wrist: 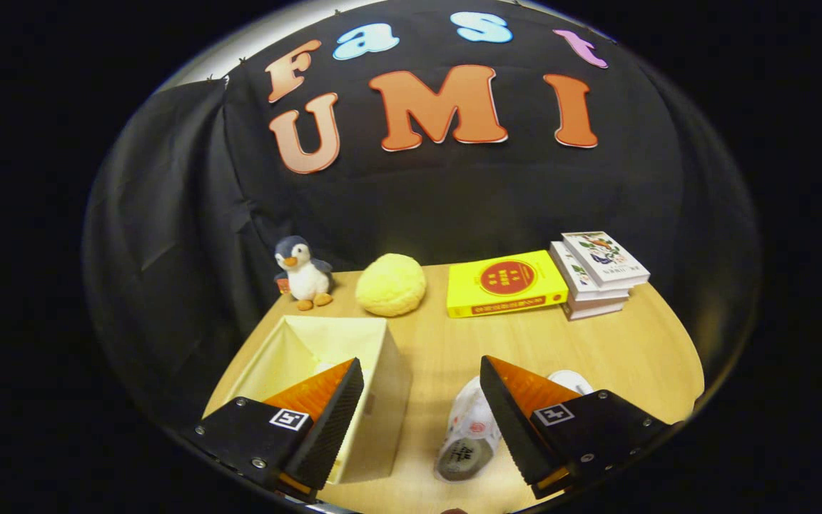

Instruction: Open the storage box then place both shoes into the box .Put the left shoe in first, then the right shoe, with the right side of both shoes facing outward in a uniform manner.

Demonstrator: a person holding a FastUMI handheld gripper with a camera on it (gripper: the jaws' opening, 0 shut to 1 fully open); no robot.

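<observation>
A pale cream storage box stands open on the wooden table, partly under my left finger. Its inside is light, and something pale lies in it, mostly hidden by that finger. A white shoe with red marks lies on its side on the table, just inside my right finger, its sole end toward me. My gripper hangs above the table, wide open, with nothing held between its fingers. The right finger covers much of the shoe.
Along the back of the table stand a plush penguin, a yellow round cushion, a yellow book and a short stack of white books. Black cloth walls close the booth behind and left.
</observation>
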